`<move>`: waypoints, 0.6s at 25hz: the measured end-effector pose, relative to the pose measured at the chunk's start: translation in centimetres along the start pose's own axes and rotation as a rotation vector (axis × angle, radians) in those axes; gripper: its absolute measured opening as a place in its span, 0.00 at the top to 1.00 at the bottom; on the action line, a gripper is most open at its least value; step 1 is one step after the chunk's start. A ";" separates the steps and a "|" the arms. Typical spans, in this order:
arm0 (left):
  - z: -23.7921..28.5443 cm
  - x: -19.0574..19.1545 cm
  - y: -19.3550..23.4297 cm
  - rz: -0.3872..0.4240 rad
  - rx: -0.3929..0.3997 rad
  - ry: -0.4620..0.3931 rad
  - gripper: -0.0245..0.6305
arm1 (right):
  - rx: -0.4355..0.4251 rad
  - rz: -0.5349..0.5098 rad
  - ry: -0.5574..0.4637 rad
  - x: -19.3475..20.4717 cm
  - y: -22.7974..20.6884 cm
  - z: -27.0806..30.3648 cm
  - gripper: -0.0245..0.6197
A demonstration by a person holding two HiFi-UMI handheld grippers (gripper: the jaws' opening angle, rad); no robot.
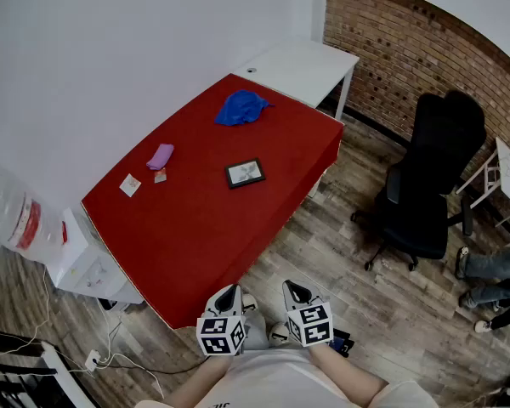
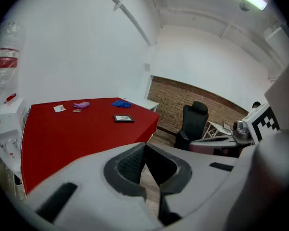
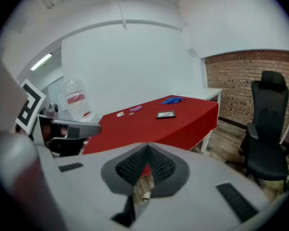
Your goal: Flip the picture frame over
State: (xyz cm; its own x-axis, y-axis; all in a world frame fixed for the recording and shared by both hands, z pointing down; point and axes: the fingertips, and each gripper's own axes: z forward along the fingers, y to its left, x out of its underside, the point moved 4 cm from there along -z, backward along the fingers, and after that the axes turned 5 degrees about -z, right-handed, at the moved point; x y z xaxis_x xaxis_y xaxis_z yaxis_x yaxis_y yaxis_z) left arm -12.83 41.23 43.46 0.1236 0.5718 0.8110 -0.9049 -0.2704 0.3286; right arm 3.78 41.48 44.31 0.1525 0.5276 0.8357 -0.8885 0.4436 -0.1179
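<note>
A small black picture frame (image 1: pixel 245 173) lies flat, picture side up, near the middle of the red table (image 1: pixel 204 228). It also shows far off in the left gripper view (image 2: pixel 123 118) and the right gripper view (image 3: pixel 165 114). Both grippers hang close to my body, off the table's near corner and well short of the frame. My left gripper (image 1: pixel 226 299) is shut with nothing in it, its jaws meeting in the left gripper view (image 2: pixel 145 163). My right gripper (image 1: pixel 294 292) is shut and empty too (image 3: pixel 146 165).
On the table lie a blue cloth (image 1: pixel 240 107), a purple object (image 1: pixel 161 156) and two small cards (image 1: pixel 130 185). A white desk (image 1: pixel 302 66) adjoins the far end. A black office chair (image 1: pixel 429 177) stands right. A water dispenser (image 1: pixel 17 219) stands left; cables lie on the floor.
</note>
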 end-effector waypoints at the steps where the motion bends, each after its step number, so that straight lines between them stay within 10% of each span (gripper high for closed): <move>1: 0.6 -0.1 0.1 -0.003 0.000 0.004 0.95 | 0.000 0.002 0.004 -0.1 -0.4 0.4 0.96; 15: 15.0 -8.1 3.7 0.005 0.050 0.024 0.96 | 0.035 -0.002 0.020 -6.9 -8.6 11.8 0.95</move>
State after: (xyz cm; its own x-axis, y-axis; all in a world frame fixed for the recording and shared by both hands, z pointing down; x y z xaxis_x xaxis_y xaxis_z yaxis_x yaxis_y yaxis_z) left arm -11.10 23.99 45.42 0.1085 0.5887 0.8010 -0.8841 -0.3113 0.3485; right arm 5.22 25.49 45.92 0.1629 0.5412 0.8249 -0.9025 0.4195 -0.0970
